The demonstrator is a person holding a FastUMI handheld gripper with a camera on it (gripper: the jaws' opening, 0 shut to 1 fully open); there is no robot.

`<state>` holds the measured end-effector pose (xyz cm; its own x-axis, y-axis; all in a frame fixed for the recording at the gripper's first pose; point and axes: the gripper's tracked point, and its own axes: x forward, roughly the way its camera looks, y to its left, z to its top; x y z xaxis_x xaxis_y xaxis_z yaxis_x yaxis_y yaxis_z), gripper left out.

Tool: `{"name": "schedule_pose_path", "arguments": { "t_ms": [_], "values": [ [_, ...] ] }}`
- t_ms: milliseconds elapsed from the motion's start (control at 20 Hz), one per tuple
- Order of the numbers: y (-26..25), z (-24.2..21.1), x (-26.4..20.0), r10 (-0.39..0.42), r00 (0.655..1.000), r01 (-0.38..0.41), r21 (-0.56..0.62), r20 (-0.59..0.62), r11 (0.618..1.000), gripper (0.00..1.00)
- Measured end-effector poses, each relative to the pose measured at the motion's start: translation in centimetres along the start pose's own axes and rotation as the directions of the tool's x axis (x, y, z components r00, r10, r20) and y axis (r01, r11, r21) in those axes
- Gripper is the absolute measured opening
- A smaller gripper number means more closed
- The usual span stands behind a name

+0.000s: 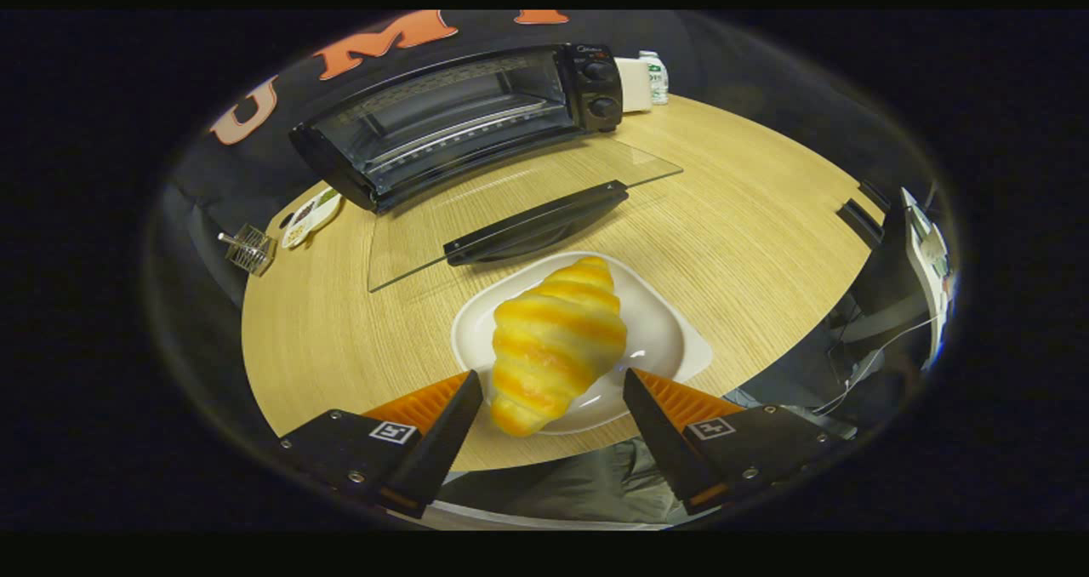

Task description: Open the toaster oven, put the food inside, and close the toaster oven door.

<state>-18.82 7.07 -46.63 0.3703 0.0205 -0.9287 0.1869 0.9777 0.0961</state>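
A golden croissant [557,339] lies on a white plate [664,339] near the front edge of the wooden table. My gripper [553,383] is open, its fingers on either side of the croissant's near end; the left finger looks close to it, the right one stands apart. Beyond the plate, a black toaster oven [459,117] stands at the back of the table. Its glass door [510,198] is folded down flat, with the dark handle [536,224] just ahead of the plate. The oven cavity shows a wire rack inside.
Two knobs [601,88] sit on the oven's right panel. A white box and a small bottle [653,75] stand behind the oven on the right. A small dish [310,215] and a wire holder [249,249] lie at the table's left edge. Dark equipment [893,262] stands off the table's right.
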Motion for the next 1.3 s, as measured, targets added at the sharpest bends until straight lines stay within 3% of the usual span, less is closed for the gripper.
{"name": "schedule_pose_path", "arguments": {
  "t_ms": [100,350,550,1000,1300],
  "values": [
    [0.0,-0.1,0.3,-0.006,1.000,0.006,-0.001,-0.011,1.000,0.99],
    [0.6,-0.5,0.1,0.029,0.999,-0.027,0.040,-0.033,0.999,0.62],
    [0.7,0.3,-1.2,0.069,0.997,-0.070,0.066,0.018,0.995,0.49],
    [1.6,4.2,-5.0,0.220,0.969,-0.240,0.194,0.115,0.951,0.47],
    [4.2,10.0,-6.5,0.346,0.908,-0.396,0.216,0.234,0.892,0.47]
  ]
}}
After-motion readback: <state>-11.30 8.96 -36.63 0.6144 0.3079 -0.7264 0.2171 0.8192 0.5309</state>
